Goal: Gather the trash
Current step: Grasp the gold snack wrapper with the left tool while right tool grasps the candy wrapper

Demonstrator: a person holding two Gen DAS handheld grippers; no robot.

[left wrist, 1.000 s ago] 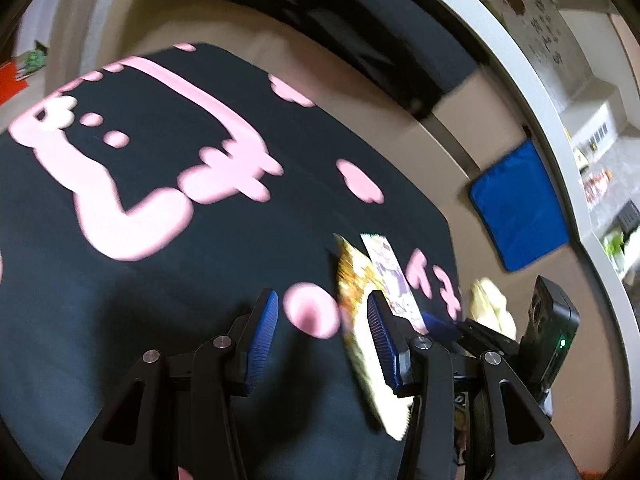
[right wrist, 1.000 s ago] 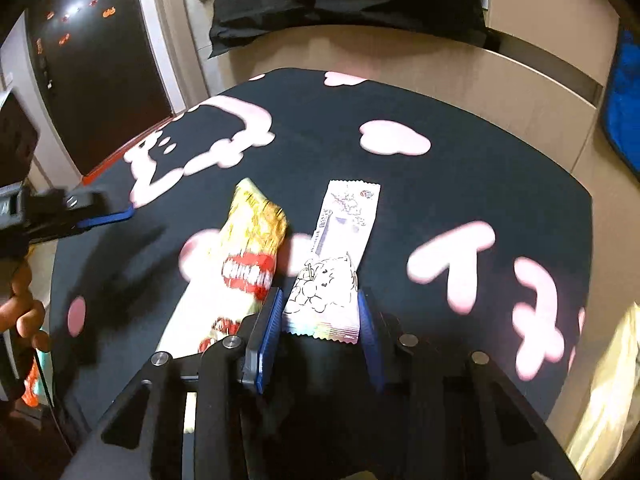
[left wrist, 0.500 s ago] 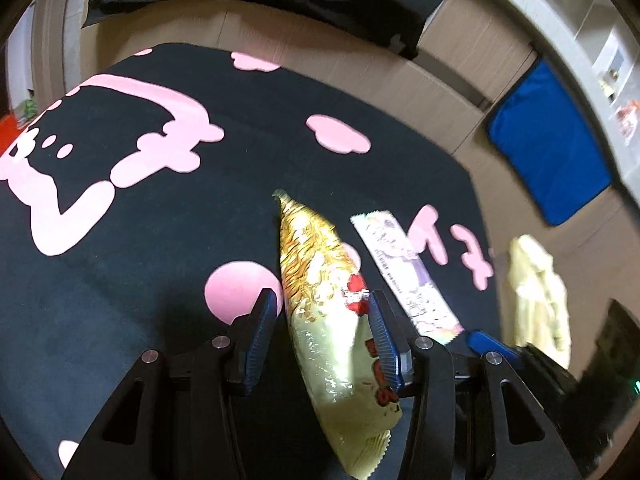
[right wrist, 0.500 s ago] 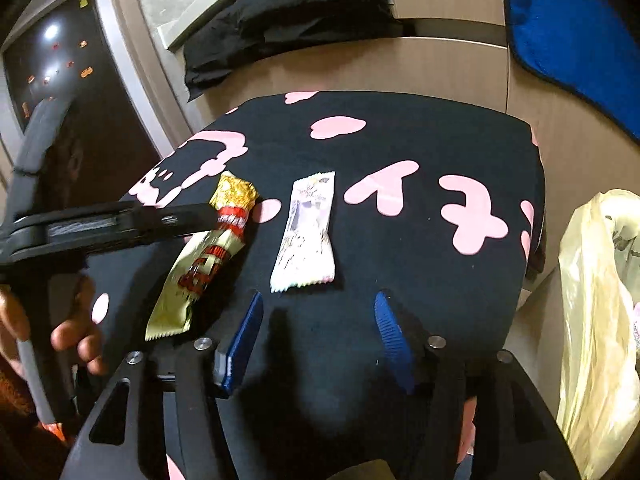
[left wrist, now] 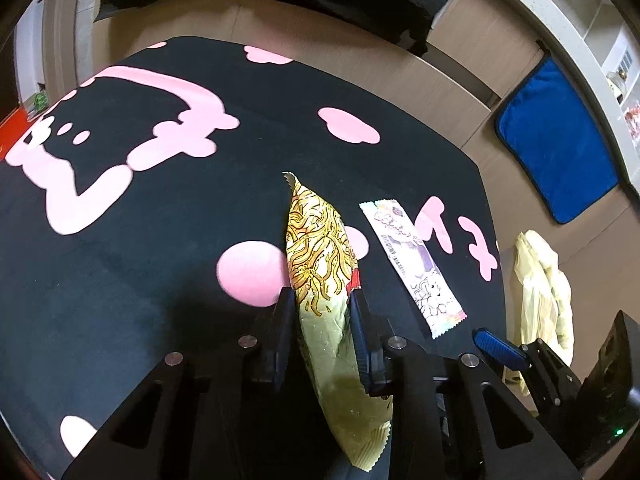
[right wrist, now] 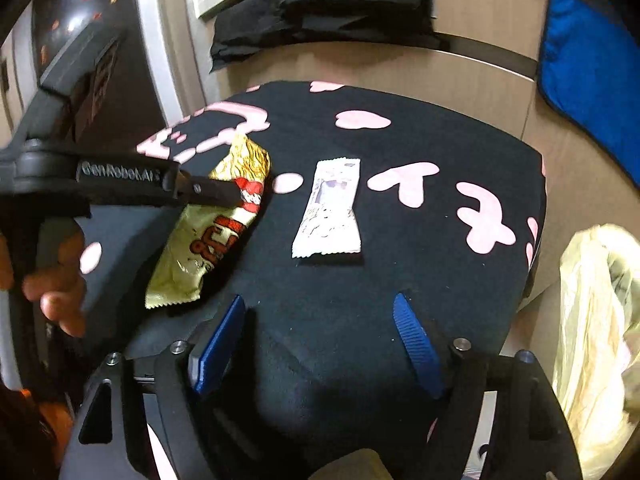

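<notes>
A yellow noodle-snack wrapper (left wrist: 320, 256) lies on the black table with pink shapes (left wrist: 160, 208). My left gripper (left wrist: 322, 300) is shut on the wrapper's middle; the right wrist view shows its finger (right wrist: 208, 192) across the wrapper (right wrist: 216, 224). A white and purple wrapper (left wrist: 412, 264) lies flat just right of it, also in the right wrist view (right wrist: 330, 208). My right gripper (right wrist: 320, 320) is open and empty, above the table's near edge, short of the white wrapper.
A pale yellow plastic bag (right wrist: 596, 320) hangs off the table's right side, also in the left wrist view (left wrist: 540, 280). A blue cushion (left wrist: 556, 140) leans on the wall behind. Black cloth (right wrist: 320, 8) lies on a ledge behind the table.
My left gripper closed on the yellow wrapper. My right gripper opened and pulled back from the white wrapper, which stays on the table.
</notes>
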